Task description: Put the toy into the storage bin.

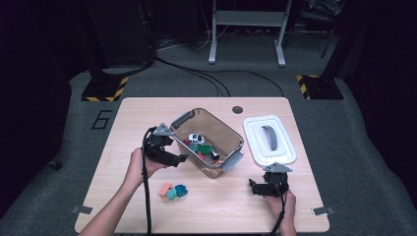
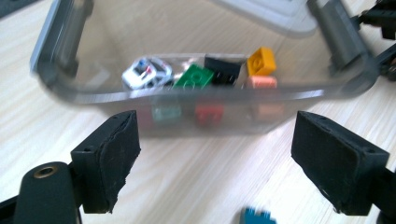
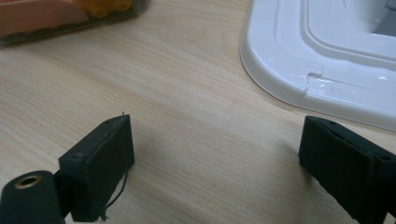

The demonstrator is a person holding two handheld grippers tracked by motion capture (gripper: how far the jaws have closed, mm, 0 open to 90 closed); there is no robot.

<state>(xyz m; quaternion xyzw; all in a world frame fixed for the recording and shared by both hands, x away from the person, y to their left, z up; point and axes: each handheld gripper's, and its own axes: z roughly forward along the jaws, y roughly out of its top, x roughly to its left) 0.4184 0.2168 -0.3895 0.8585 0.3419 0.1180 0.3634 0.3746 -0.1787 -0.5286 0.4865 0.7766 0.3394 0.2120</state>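
I hold the left gripper (image 1: 183, 158) at centre-left of the high view, its jaws spread with nothing between them, aimed at the near wall of the clear plastic bin (image 1: 235, 136). I judge the work to be collecting loose bricks into that bin: a white toy car (image 2: 145, 73), a green brick (image 2: 198, 77), a black brick (image 2: 225, 69) and an orange brick (image 2: 261, 60) already lie inside, while three bricks (image 1: 173, 191), orange and teal, wait on the table (image 1: 123, 123) below the gripper, just beside one another. The white lid (image 1: 255, 147) lies flat at right of the bin, set aside so the mouth stays free. The right gripper (image 1: 252, 187) rests low at lower right, jaws wide and empty over bare wood, near the lid's corner, parked out of the way.

The left gripper view is blurred; the pieces behind the bin wall are smeared, and a teal brick (image 2: 258, 217) is cut off at the bottom edge.
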